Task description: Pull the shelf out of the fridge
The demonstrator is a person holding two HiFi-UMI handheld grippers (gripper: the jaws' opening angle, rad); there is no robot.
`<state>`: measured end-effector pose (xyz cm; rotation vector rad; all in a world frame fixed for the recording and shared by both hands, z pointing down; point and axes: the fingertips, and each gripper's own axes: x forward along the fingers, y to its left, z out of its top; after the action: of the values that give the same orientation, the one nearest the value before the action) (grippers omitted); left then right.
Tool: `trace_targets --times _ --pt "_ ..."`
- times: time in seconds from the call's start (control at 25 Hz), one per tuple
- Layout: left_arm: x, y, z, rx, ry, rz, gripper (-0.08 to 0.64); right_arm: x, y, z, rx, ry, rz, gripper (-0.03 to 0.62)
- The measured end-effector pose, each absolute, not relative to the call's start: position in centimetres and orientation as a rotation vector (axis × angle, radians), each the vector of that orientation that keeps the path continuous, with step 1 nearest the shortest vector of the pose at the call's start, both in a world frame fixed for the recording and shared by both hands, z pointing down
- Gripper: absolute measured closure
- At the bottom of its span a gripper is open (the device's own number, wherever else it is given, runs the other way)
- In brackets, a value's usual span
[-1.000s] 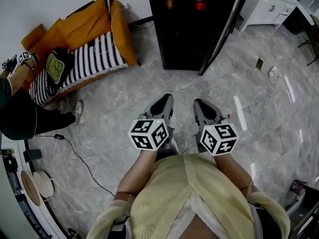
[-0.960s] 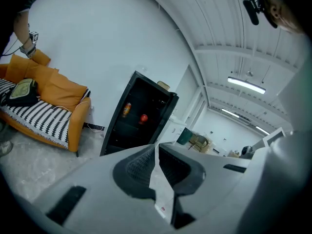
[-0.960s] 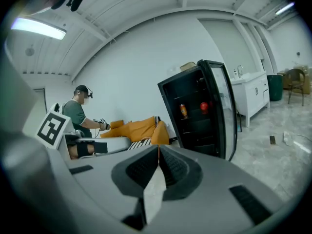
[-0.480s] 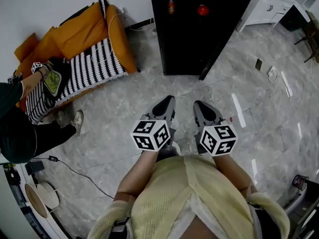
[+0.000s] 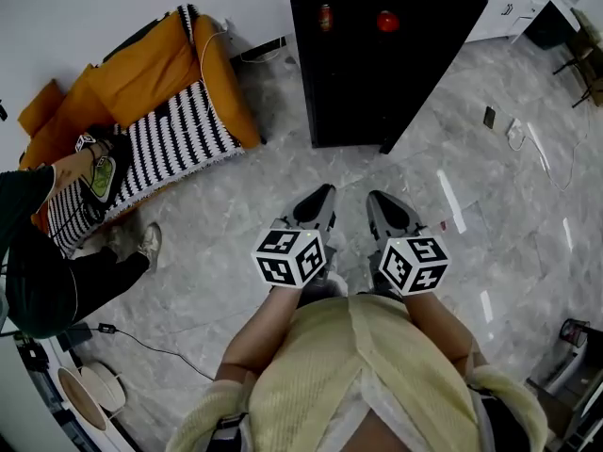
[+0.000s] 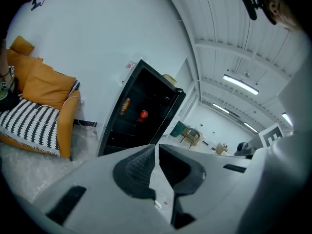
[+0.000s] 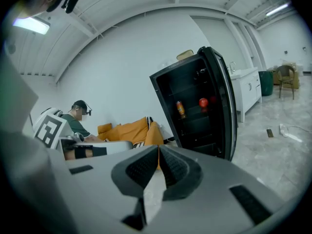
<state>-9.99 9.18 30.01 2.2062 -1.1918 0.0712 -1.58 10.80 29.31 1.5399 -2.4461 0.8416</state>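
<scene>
In the head view, the left tool [image 5: 317, 197] and the right tool [image 5: 380, 200] are held side by side over the grey marble floor [image 5: 236, 243]. Both point toward the black fridge [image 5: 377, 83] at the far side and are well apart from it. A can [image 5: 325, 17] and a round red item [image 5: 387, 21] show in the fridge's dark interior. Left of the fridge, an orange sofa [image 5: 141, 64] with a striped cover [image 5: 170, 139] stands against the wall. A seated person [image 5: 38, 252] is at its near left end. A white cabinet [image 5: 504, 12] stands to the right of the fridge.

In the left gripper view, the left tool is clenched: its two jaws meet at the tips and nothing is between them. Beyond them the fridge stands open. The can and the red item stand on the shelf [image 6: 131, 123], which sits fully inside the fridge, far from the tool. The sofa lies to the left of the fridge.

In the right gripper view, the right tool is also clenched, with the pads pressed together and nothing held. The fridge door [image 7: 222, 106] is swung open to the right. The shelf is in place inside, with the can and the red item on it. At the left edge the left tool's marker cube [image 7: 48, 128] shows, with the seated person and the sofa beyond it.
</scene>
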Motion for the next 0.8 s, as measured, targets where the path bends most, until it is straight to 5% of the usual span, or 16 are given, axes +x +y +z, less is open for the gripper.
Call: trace_targets --times 0.8 --pt "-9.1 4.8 32.9 2.223 -1.169 0.107 0.517 1.0 6.3 31.1 1.665 -2.38 0.859 0.561"
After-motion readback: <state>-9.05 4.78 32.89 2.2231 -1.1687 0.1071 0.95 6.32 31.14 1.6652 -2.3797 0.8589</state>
